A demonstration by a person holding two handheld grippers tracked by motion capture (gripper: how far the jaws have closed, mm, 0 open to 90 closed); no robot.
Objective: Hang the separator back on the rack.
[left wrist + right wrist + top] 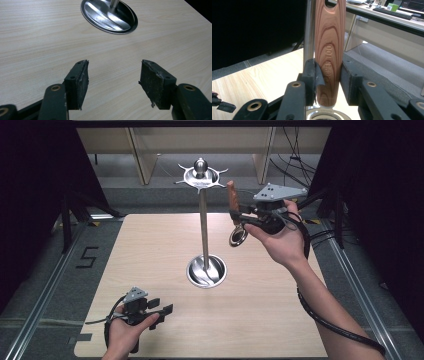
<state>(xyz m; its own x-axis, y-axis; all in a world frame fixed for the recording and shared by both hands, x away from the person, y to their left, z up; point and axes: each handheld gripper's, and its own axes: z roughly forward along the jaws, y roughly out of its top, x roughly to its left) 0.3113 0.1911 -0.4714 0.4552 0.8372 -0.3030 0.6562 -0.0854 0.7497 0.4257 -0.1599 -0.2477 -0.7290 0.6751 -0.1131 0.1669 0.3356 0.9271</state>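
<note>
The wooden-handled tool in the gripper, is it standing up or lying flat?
Standing up. The right gripper clamps the wooden handle, whose hole end points up in the right gripper view; the metal ring end hangs below, above the table.

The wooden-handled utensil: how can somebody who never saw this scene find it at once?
Start at the tall steel stand mid-table. To its right, the right hand-held gripper clamps the utensil upright, above the table. It alone has a reddish wooden handle and a round metal end.

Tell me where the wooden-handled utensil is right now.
In the high view the wooden-handled utensil is held upright in the right gripper, above the table's far right, just right of the metal stand's pole and below its hook ring.
</note>
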